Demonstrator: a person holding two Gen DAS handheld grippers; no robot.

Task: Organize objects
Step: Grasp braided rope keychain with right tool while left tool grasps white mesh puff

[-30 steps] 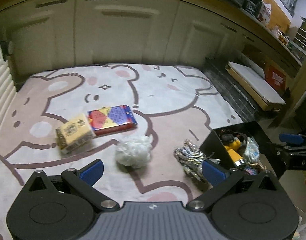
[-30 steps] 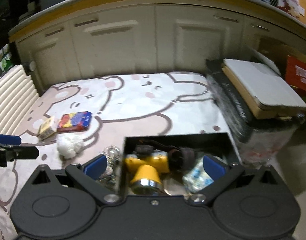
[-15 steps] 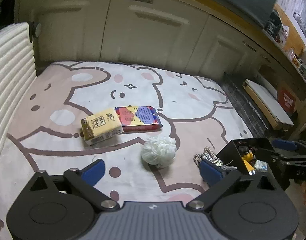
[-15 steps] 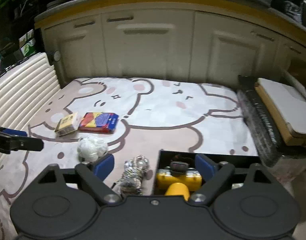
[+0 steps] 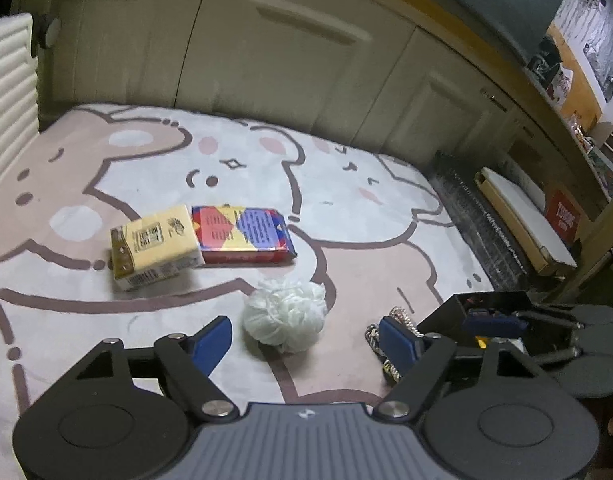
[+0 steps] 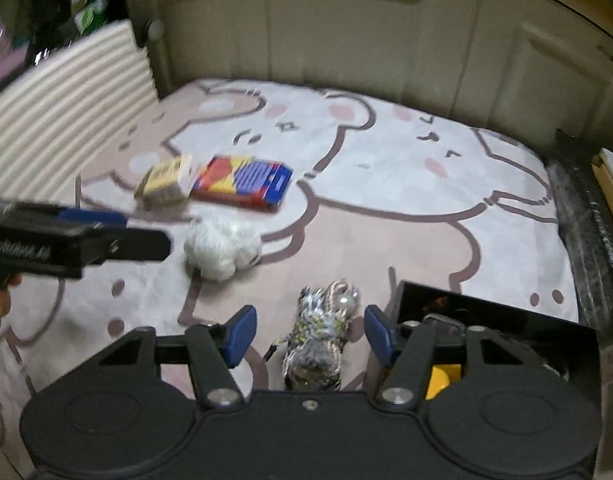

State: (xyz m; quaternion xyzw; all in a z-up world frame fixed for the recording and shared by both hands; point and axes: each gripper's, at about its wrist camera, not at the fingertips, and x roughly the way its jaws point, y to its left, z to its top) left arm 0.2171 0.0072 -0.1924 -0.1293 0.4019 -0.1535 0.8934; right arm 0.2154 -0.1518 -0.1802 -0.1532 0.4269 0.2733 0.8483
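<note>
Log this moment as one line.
left gripper: closing, over white mesh puff | right gripper: closing, astride braided rope bundle | black box: beside bundle

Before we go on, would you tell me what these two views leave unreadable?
- Black box contents: right view, hidden by the right hand-held gripper; a yellow item peeks out.
- Yellow pack print: right view, blurred.
- Rope bundle: left view, behind a fingertip.

black box (image 6: 498, 320) crowding rope bundle (image 6: 320, 328), open rug (image 5: 366, 264) leftward
</note>
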